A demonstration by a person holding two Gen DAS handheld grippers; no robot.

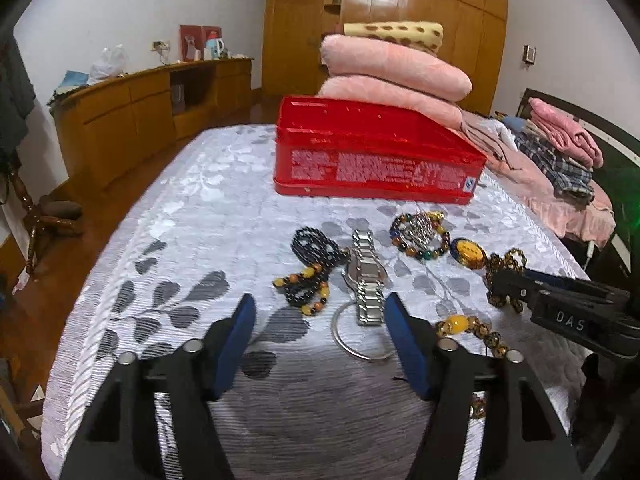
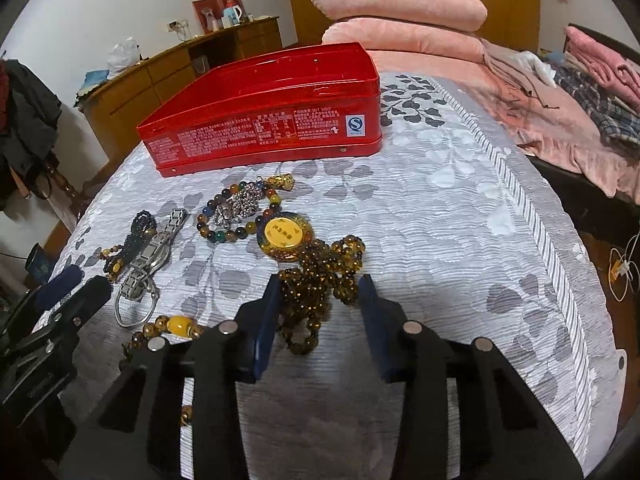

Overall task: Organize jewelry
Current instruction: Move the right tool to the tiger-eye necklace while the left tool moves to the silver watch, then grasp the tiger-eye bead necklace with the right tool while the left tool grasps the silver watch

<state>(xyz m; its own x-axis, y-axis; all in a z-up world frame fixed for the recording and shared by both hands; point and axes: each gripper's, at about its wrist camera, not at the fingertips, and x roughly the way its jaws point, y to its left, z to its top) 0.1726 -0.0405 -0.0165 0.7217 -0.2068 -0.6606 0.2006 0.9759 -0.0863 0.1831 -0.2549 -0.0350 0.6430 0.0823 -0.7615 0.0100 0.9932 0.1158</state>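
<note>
**Right gripper straddles the brown bead necklace**

The right gripper stands partly open, its pads either side of the brown bead necklace; whether they press it I cannot tell. The left gripper hangs partly open and empty near the bed's front edge, before the silver watch. The red tin sits farther back on the bedspread.

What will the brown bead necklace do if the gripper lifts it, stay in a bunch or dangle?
The brown bead necklace will probably dangle: it lies in loose, floppy loops. Its round glossy beads may slip from the right gripper. The yellow pendant would likely drag one end down.
</note>
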